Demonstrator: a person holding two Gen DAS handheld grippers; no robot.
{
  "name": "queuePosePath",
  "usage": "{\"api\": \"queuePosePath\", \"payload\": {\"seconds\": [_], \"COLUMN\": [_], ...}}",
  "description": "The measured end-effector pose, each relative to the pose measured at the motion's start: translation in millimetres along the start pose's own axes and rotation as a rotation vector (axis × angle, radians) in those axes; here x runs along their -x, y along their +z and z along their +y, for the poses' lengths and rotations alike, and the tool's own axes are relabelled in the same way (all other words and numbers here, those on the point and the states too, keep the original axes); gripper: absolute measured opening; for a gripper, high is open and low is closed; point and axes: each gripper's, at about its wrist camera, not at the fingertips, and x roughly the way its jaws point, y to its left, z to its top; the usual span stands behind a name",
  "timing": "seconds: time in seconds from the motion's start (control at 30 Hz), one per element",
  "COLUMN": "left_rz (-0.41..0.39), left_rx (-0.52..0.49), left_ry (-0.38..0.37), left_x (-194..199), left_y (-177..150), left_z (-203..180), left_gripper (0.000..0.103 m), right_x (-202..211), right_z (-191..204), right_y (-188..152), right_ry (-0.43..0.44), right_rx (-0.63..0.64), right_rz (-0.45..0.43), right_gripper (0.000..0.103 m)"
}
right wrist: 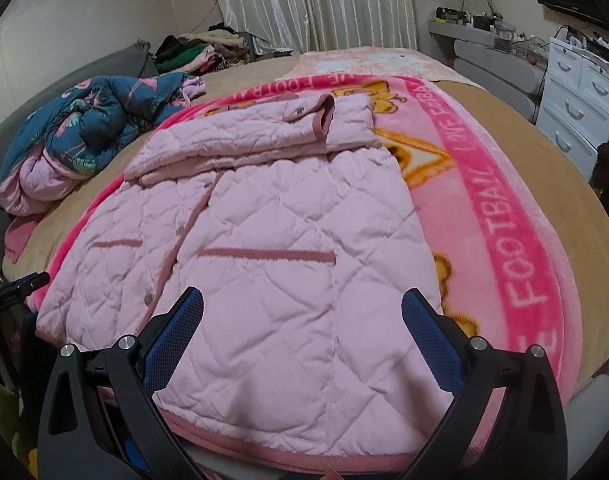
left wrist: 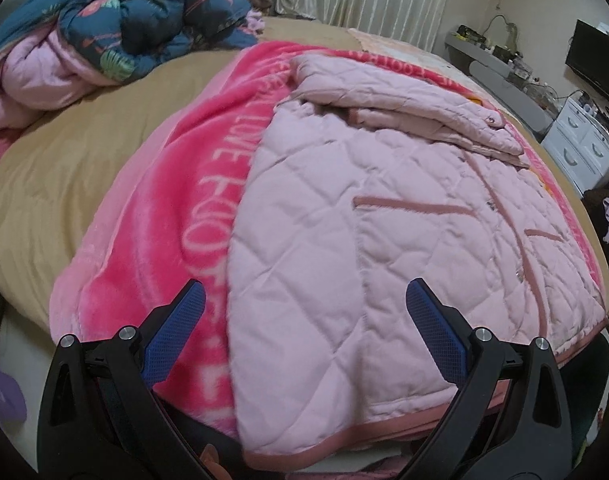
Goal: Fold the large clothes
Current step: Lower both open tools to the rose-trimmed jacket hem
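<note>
A pale pink quilted jacket [left wrist: 368, 216] lies flat, front up, on a bright pink blanket [left wrist: 172, 216] on the bed; it also shows in the right wrist view [right wrist: 264, 240]. Its sleeves are folded across the chest at the far end [right wrist: 264, 132]. My left gripper [left wrist: 304, 300] is open and empty above the jacket's near left hem. My right gripper [right wrist: 302, 312] is open and empty above the near right hem. Neither touches the cloth. The tip of the left gripper shows at the left edge of the right wrist view [right wrist: 20, 286].
A crumpled dark blue floral quilt [left wrist: 136, 20] with pink lining lies on the tan bed sheet [left wrist: 64, 168] at the far left. Piled clothes [right wrist: 200, 50] and curtains [right wrist: 316, 0] are behind the bed. White drawers [right wrist: 576, 100] and a cluttered shelf [right wrist: 484, 24] stand at the right.
</note>
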Motion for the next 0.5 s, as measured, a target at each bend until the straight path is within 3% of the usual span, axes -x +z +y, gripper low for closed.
{"api": "queuePosePath", "payload": {"seconds": [0.17,0.5], "left_rz": [0.035,0.098], "left_rx": [0.015,0.041], "left_ry": [-0.011,-0.117], "left_x": [-4,-2], "left_y": [-12,-39], "left_z": [15,25], "left_gripper": [0.094,0.094], "right_x": [-3,4], "right_z": [-7,-19], "right_y": [-11,-30], "right_ry": [-0.017,-0.027], "right_rx": [0.000,-0.009], "right_rz": [0.027,0.052], "right_gripper": [0.099,0.099]}}
